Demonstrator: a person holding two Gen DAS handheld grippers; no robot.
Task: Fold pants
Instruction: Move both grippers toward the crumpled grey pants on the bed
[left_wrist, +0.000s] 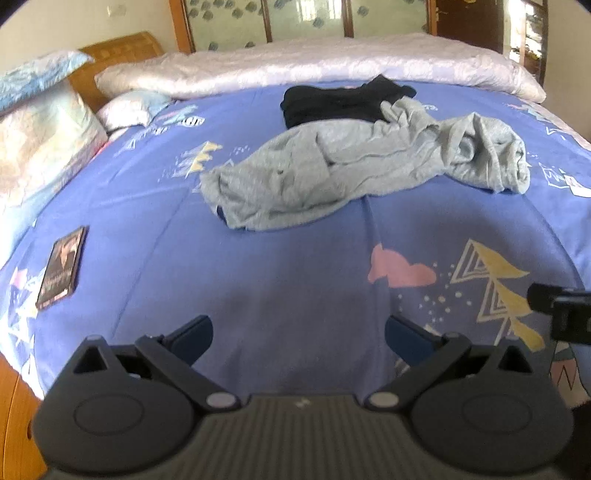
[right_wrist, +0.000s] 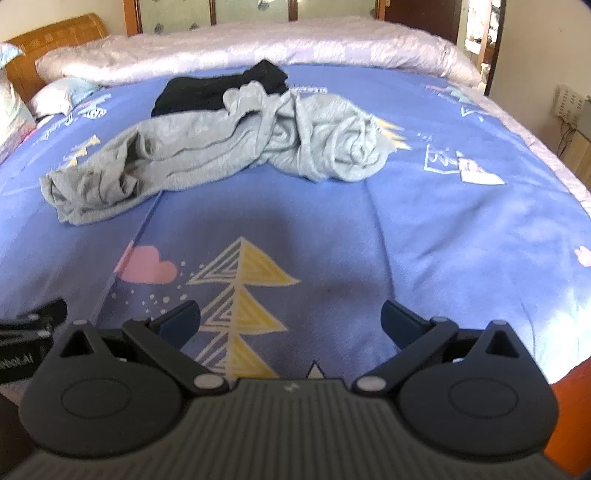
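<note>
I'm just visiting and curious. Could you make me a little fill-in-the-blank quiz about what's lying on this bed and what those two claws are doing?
1. The crumpled pants on the blue bedspread are ____ in colour.
2. The garment behind them is ____.
3. Both the left claw and the right claw are ____ and hold nothing.
4. Near the bed's left edge lies a dark ____.

Missing words: grey; black; open; book

The gray pants (left_wrist: 354, 162) covered the near part of the black clothes (left_wrist: 332, 103). The picture's left edge cut off the pillows (left_wrist: 37, 147). The book's (left_wrist: 61, 267) words were too blurry to read.
</note>
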